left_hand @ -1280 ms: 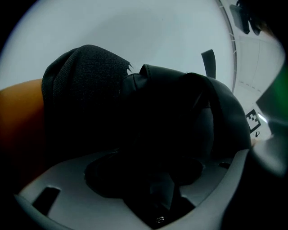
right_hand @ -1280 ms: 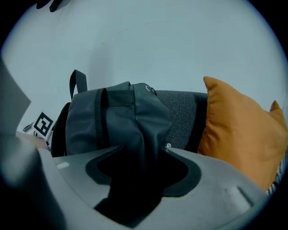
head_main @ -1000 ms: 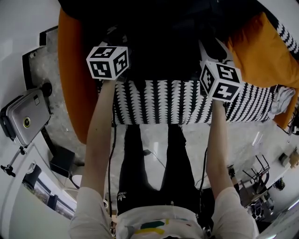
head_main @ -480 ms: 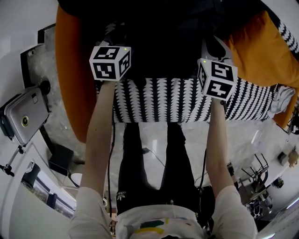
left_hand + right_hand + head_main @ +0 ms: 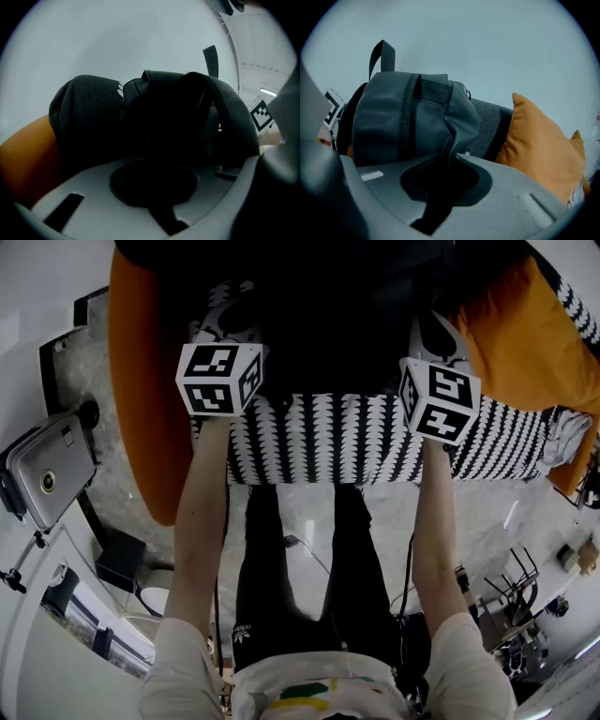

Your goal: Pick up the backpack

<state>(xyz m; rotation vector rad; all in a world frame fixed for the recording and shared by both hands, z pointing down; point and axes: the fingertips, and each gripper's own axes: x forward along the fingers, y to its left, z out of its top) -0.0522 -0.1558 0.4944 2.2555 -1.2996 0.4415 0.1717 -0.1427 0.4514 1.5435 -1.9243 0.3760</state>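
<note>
The backpack (image 5: pixel 408 117) is standing on the black-and-white patterned cover (image 5: pixel 356 442), leaning against a grey padded back (image 5: pixel 490 123), with an orange cushion (image 5: pixel 539 145) just to its right. The left gripper (image 5: pixel 157 190) and the right gripper (image 5: pixel 440 180) are taking it from either side. Both pairs of jaws have just been closing. The right jaws are clenching a bunched fold of the bag's skin. The left jaws are pressing almost fully together on dark material at the bag's left side.

The main risk, as I judge it, is that each grip is holding only a thin pinch of smooth fabric. Once the bag's weight is hanging from it, either fold could be slipping out. An uneven lift would also be tipping the bag toward the weaker side.

The right gripper view is showing the carry loop (image 5: pixel 382 54) at the top, unheld. The head view is giving only a dark mass there, though it alone is showing both grippers well apart across the bag.
</note>
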